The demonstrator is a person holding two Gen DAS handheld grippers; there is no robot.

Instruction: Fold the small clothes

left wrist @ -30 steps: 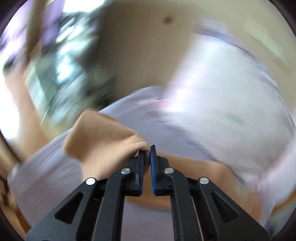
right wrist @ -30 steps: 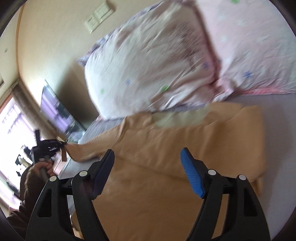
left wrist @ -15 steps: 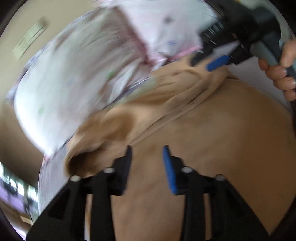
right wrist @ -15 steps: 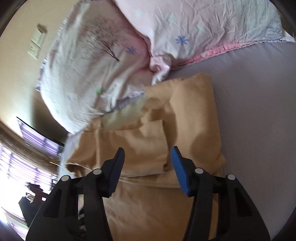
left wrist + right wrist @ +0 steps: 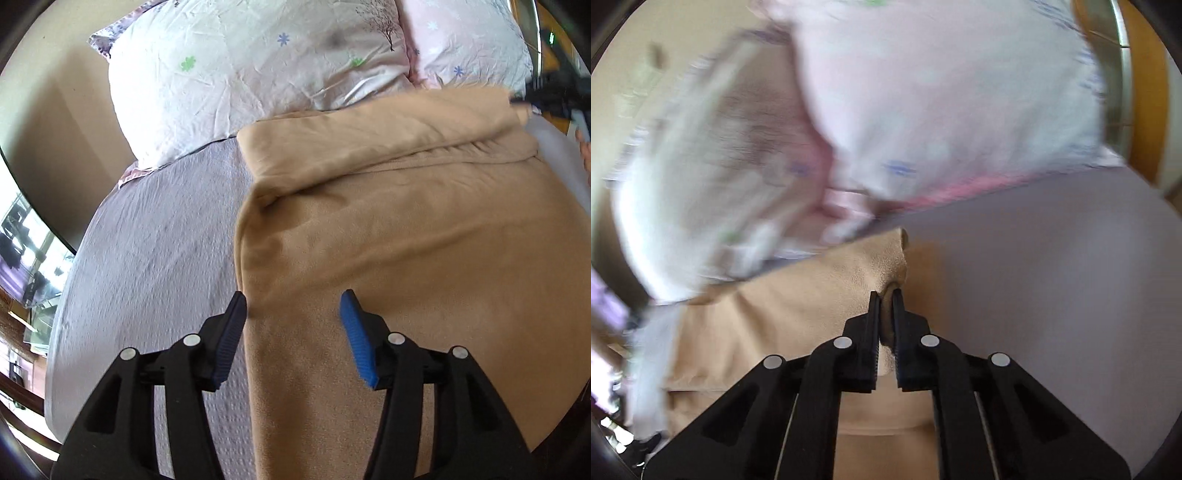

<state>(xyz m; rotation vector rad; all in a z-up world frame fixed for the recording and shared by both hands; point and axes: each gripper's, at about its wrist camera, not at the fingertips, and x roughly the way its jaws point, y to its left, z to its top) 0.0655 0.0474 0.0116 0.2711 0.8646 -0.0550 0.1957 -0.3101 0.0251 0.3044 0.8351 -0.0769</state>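
Tan fleece garment (image 5: 406,240) lies spread on the lilac textured bedsheet (image 5: 159,236), nearest thing to the left gripper (image 5: 293,314). Left gripper is released, fingers wide apart, hovering just above the garment's left edge: black left finger over the sheet beside the edge, blue-padded right finger over the fleece. Nothing between them. Further along the garment, a folded-over band of fleece runs across its far end, slightly raised.

Right gripper (image 5: 885,299) is clenched on a corner of the same tan garment (image 5: 798,314), fabric pinched between the two black fingers and bunching up just past the tips. In the left wrist view this gripper shows at the garment's far right corner, blurred.

Beyond the garment, touching its far edge, sit two white-pink floral pillows (image 5: 258,62), side by side. Right wrist view of them is motion-blurred (image 5: 923,92). Beige wall (image 5: 55,110) is left of the pillows.
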